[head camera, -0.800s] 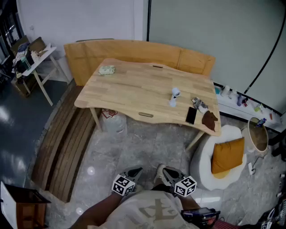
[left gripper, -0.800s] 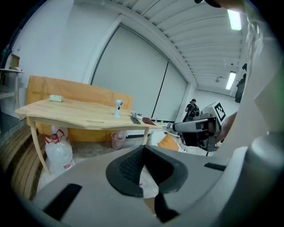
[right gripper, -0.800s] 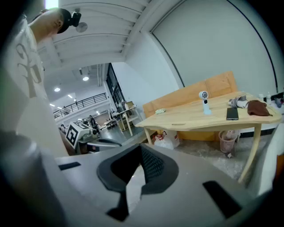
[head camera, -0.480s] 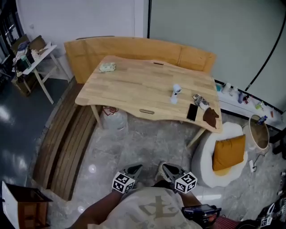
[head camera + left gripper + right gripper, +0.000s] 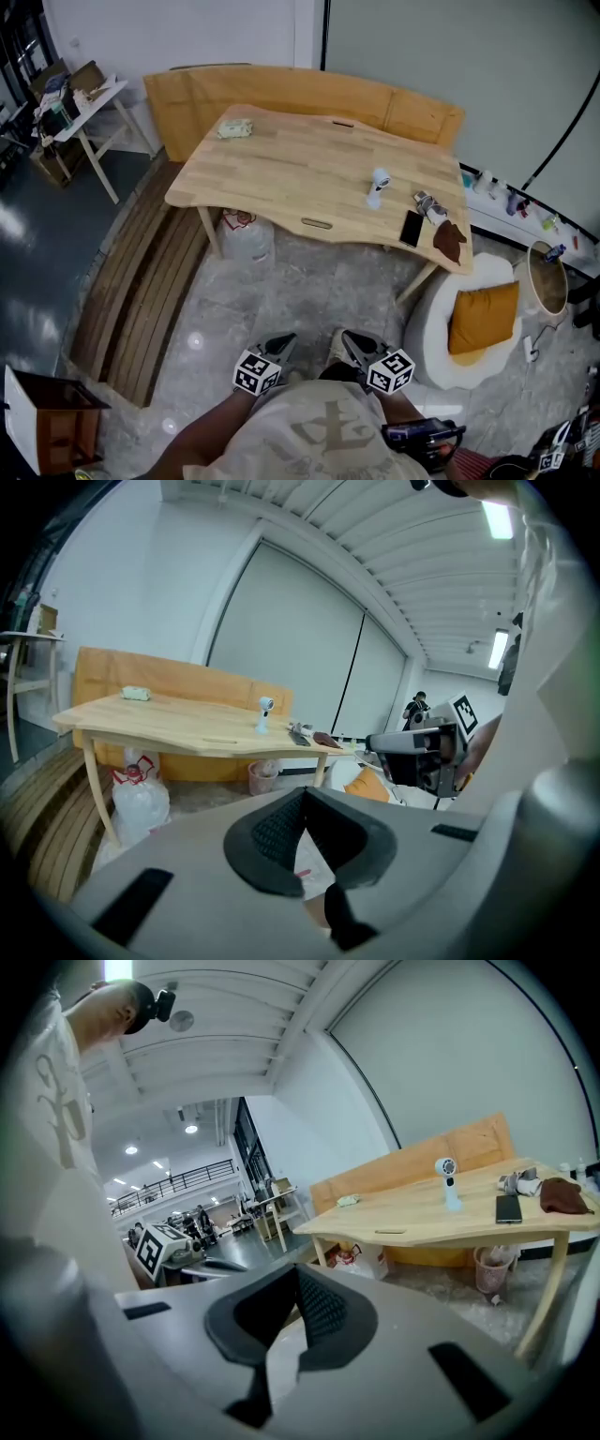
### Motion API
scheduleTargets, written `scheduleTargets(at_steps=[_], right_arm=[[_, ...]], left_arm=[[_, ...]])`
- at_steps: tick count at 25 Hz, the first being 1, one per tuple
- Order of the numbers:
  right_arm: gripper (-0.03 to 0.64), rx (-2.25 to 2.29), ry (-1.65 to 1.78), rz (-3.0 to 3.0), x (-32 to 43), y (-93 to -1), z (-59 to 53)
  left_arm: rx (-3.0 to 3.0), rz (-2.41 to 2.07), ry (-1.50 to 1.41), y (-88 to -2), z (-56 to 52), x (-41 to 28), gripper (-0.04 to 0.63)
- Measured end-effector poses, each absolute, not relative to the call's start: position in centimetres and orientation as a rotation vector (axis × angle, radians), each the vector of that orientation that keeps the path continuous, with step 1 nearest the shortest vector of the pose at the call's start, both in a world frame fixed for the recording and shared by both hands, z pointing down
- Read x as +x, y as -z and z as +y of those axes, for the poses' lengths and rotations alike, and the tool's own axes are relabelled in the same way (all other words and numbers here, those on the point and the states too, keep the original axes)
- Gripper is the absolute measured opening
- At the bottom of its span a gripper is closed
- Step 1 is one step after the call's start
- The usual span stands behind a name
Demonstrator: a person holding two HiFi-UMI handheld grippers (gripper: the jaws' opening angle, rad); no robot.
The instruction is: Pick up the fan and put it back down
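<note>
A small white fan (image 5: pixel 378 186) stands upright on the right half of the wooden table (image 5: pixel 281 173). It also shows far off in the left gripper view as the fan (image 5: pixel 263 712) and in the right gripper view as the fan (image 5: pixel 447 1180). Both grippers are held close to the person's body, well short of the table over the stone floor. My left gripper (image 5: pixel 278 348) is shut with nothing in it, its pads meeting in its own view (image 5: pixel 302 795). My right gripper (image 5: pixel 347 343) is likewise shut and empty (image 5: pixel 298 1273).
A black phone (image 5: pixel 411 228), a brown cloth (image 5: pixel 447 240) and a small grey item lie right of the fan. A greenish packet (image 5: pixel 234 129) sits at the table's far left. A white bag (image 5: pixel 247 239) stands under the table; a white seat with an orange cushion (image 5: pixel 480 319) is at the right.
The table and fan have slid slightly to the right in the head view as the head turned. Both grippers stay shut near the body, in much the same place.
</note>
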State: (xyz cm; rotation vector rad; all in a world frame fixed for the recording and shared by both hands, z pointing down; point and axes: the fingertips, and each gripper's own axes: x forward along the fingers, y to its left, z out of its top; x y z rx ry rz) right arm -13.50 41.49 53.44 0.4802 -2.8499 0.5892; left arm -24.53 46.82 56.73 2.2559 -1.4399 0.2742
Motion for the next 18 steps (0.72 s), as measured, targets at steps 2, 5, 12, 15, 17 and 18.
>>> scheduleTargets(at_steps=[2, 5, 12, 15, 17, 18], right_arm=[[0.014, 0.488, -0.59, -2.839, -13.5, -53.5, 41.3], [0.014, 0.513, -0.593, -2.828, -12.9, -53.5, 41.0], [0.014, 0.663, -0.633, -2.795, -8.6, -54.0, 39.4], [0.014, 0.716, -0.662, -2.781, -6.5, -54.5, 38.4], [0.014, 0.749, -0.684, -2.772, -5.4, -54.8, 37.6], [0.014, 0.762, -0.695, -2.769, -4.9, -55.0, 37.1]], left_arm=[[2.253, -1.439, -0.276, -56.8, 46.8, -24.5, 0.011], [2.264, -1.42, -0.281, -56.8, 46.4, -23.9, 0.011], [2.334, -1.299, -0.324, -57.0, 43.7, -20.3, 0.011], [2.364, -1.245, -0.349, -56.8, 42.1, -18.3, 0.011], [2.375, -1.216, -0.367, -56.9, 40.9, -17.1, 0.011], [2.378, -1.203, -0.377, -57.0, 40.3, -16.6, 0.011]])
